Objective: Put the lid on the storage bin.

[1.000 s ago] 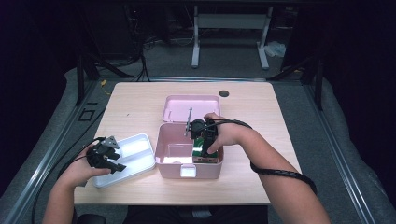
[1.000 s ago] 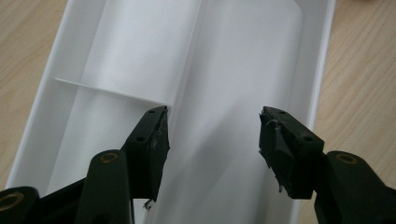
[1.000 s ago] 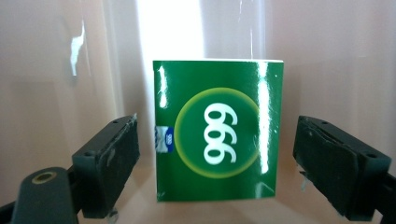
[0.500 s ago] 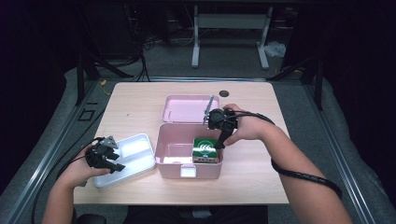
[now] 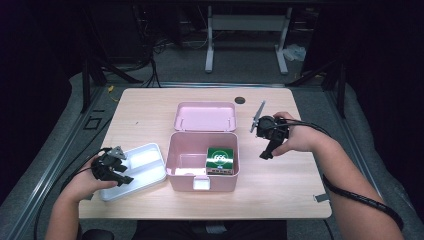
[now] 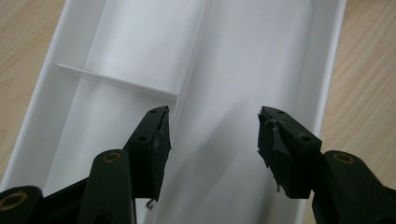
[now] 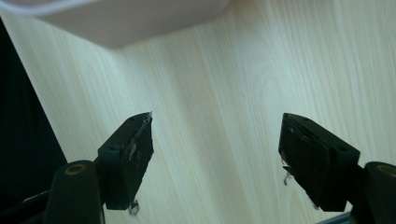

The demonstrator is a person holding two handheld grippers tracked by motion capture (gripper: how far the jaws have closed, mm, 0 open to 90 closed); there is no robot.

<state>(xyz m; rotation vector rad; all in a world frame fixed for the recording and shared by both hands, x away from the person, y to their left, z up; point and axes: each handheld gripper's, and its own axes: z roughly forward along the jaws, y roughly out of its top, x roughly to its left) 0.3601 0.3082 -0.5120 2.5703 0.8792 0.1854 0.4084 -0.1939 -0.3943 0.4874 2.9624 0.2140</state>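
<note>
An open pink box (image 5: pixel 202 182) stands mid-table with its lid (image 5: pixel 205 116) lying flat behind it. A green carton (image 5: pixel 220 160) rests inside against the box's right wall. My right gripper (image 5: pixel 266 152) hovers over bare table to the right of the box. It is open with nothing between its jaws (image 7: pixel 217 126), which have just been closing a little. A corner of the pink box (image 7: pixel 130 18) is at the top of the right gripper view. My left gripper (image 5: pixel 120 176) stays open and empty (image 6: pixel 212 123) over a white divided tray (image 6: pixel 243 56).
The white tray (image 5: pixel 145 167) lies left of the pink box, near the table's front edge. A dark round spot (image 5: pixel 240 100) marks the tabletop at the back. Bare wood (image 5: pixel 280 190) stretches right of the box. Dark floor and metal stands surround the table.
My right gripper has come up out of the pink box and moved right, leaving the green carton inside. The left gripper has not moved.
</note>
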